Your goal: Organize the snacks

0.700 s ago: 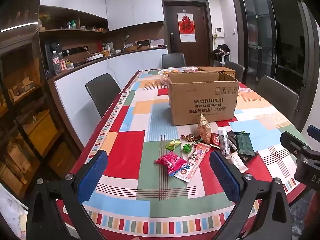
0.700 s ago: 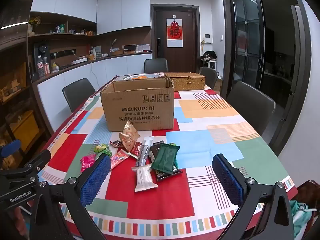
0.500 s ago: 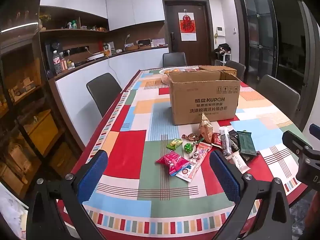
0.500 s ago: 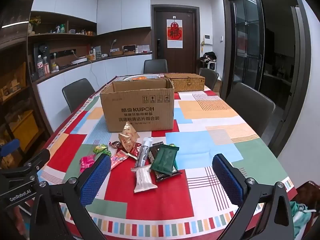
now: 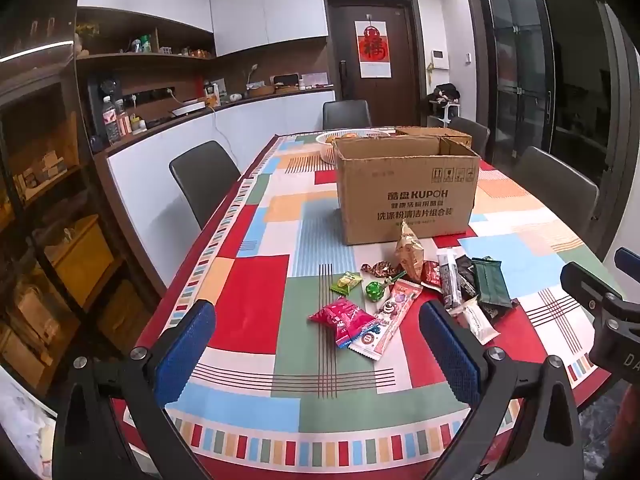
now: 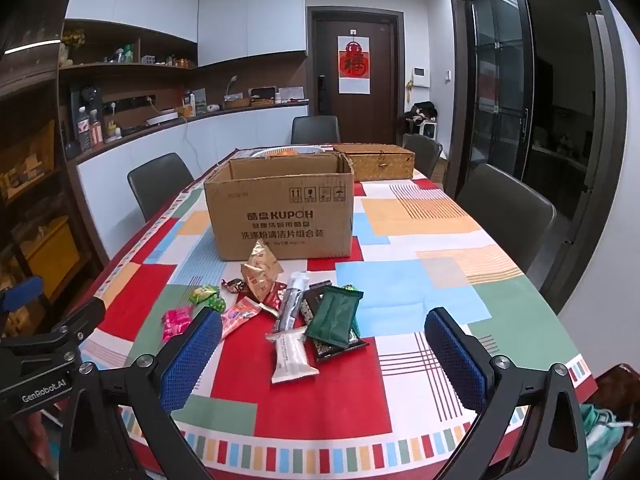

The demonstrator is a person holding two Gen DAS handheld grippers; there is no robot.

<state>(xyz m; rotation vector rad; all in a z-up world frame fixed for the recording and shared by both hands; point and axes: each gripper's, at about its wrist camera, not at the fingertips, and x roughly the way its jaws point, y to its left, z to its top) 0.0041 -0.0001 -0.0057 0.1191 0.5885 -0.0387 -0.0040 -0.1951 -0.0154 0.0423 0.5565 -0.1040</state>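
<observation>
**Both grippers spread wide above the snack pile**

In the left wrist view, the left hand-held gripper (image 5: 316, 348) sits at the lower centre of the frame, its blue-padded fingers (image 5: 184, 344) spread wide and holding nothing. Between them, on the table with the multicoloured checked cloth (image 5: 256, 300), lies a pink crinkled snack packet (image 5: 340, 318), touching a long pink-and-white wrapper (image 5: 386, 322). Above these lie a small yellow-green candy packet (image 5: 346, 282) and a green round sweet (image 5: 375, 291).

In the right wrist view, the right hand-held gripper (image 6: 324, 354) is likewise released and empty at the lower centre. A gold triangular pouch (image 6: 260, 270) stands at mid-frame, just before the open brown cardboard box (image 6: 280, 216). Right of it, a dark green flat packet (image 6: 334, 316) rests on darker bars, with a white wrapped bar (image 6: 290, 354) below. A woven wicker box (image 6: 376, 162) sits in the upper centre, behind the carton.
</observation>
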